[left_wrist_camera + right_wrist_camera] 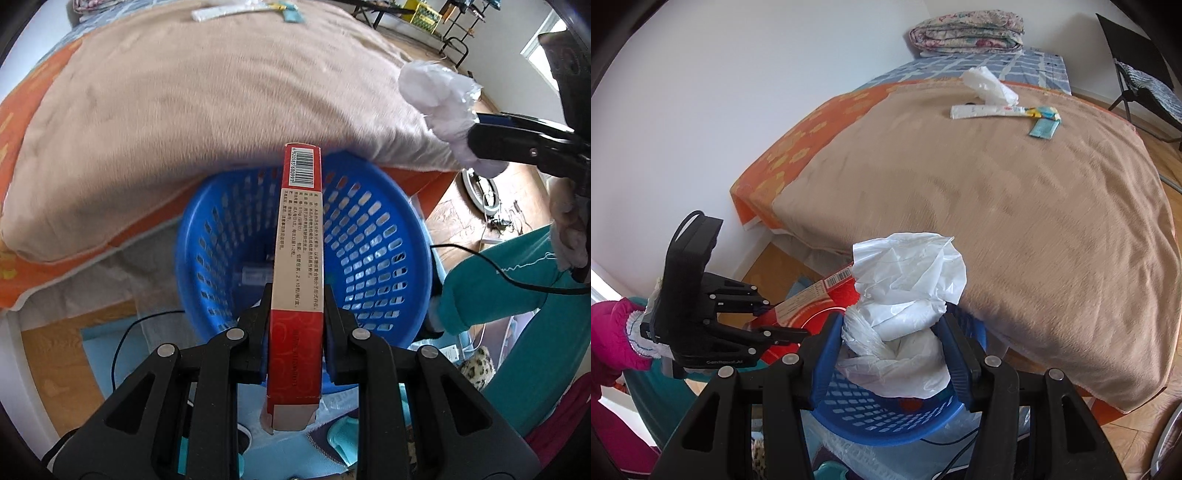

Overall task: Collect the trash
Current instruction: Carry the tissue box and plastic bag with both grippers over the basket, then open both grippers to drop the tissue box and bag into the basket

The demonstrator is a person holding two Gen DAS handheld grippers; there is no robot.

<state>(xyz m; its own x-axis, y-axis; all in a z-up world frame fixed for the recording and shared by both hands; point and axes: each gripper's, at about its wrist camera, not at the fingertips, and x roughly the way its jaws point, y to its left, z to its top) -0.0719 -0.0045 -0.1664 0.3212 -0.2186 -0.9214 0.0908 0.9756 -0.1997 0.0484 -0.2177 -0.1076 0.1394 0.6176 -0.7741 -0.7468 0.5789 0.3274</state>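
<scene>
Over the blue basket beside the bed, the left claw grips a red carton; the right claw clamps a crumpled white bag. Risk: the long carton may catch the rim and fall outside; the light bag may cling or drift.

Red-and-tan carton, barcode at far end, clamped long-ways over blue slotted basket — basket sits by bed edge. Crumpled white plastic bag pinched above basket rim. More wrappers lie on the blanket — far end.
</scene>
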